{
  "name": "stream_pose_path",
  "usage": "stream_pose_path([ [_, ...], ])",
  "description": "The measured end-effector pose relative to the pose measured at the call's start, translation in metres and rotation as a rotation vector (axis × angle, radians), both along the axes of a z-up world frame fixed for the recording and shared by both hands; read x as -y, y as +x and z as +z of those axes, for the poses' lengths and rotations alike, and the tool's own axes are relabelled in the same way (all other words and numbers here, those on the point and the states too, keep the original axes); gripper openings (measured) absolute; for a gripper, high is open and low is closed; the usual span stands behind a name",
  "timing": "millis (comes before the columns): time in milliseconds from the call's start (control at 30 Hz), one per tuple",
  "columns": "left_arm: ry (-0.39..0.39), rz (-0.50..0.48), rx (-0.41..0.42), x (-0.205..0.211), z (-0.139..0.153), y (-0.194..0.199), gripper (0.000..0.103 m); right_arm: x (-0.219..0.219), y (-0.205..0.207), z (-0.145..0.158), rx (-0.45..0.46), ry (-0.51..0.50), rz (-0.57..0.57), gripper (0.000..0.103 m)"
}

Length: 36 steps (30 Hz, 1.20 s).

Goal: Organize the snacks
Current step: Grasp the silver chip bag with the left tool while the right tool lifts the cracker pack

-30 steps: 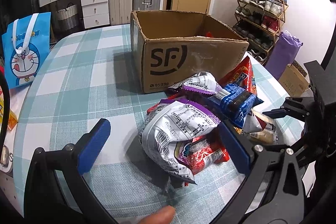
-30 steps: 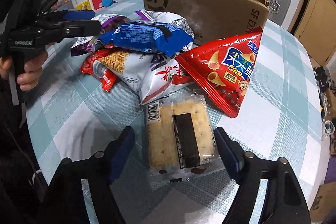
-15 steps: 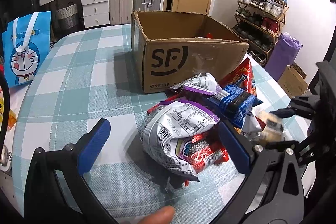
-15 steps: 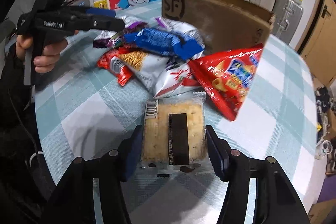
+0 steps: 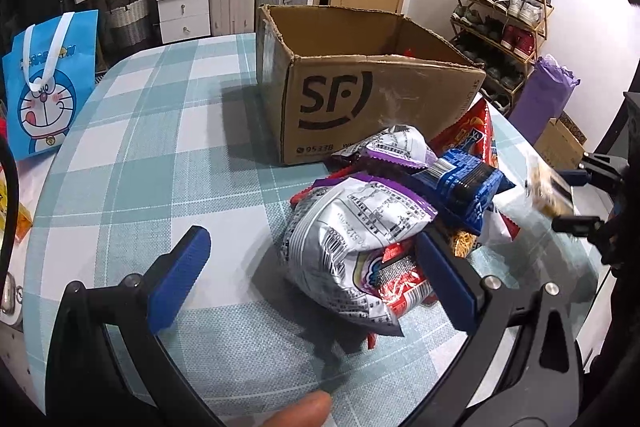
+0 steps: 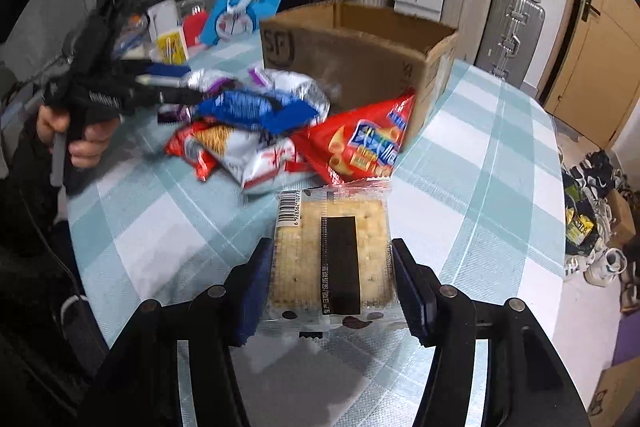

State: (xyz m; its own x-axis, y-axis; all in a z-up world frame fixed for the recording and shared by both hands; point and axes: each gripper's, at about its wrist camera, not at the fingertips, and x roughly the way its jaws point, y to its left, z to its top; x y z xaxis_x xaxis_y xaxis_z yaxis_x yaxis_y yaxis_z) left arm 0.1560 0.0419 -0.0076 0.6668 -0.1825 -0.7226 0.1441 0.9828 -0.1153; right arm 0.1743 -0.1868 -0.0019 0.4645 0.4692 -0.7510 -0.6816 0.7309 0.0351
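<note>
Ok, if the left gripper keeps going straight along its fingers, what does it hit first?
Probably the silver-and-purple snack bag at the near edge of the pile; the open left gripper points at it, though depth is unclear.

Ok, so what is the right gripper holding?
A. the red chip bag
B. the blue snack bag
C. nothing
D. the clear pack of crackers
D: the right gripper is shut on the cracker pack, a pad pressing each side, while the blue bag and red bag lie in the pile by the box.
</note>
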Motion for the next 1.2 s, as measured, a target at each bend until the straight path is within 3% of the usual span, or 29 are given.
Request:
stream_pose_path([
  [300, -0.015, 0.016, -0.039, -0.004, -0.009, 0.007, 0.099, -0.004, 0.006, 0.009, 0.024, 0.059, -0.038, 0.058],
  [467, -0.075, -0.001, -0.052, -0.009, -0.013, 0.01, 0.075, -0.008, 0.007, 0.01, 0.025, 0.076, -0.033, 0.058],
  [533, -0.092, -0.014, -0.055, -0.008, -0.014, 0.01, 0.059, -0.009, 0.007, 0.01, 0.027, 0.081, -0.036, 0.058],
  [633, -0.1, -0.017, -0.053, -0.005, -0.014, 0.011, 0.048, -0.01, 0.008, 0.01, 0.027, 0.088, -0.04, 0.058],
  [1200, -0.134, 0.074, 0.036, -0.027, 0.01, 0.003, 0.044, 0.007, 0.02, 0.018, 0.051, 0.147, -0.151, 0.058],
])
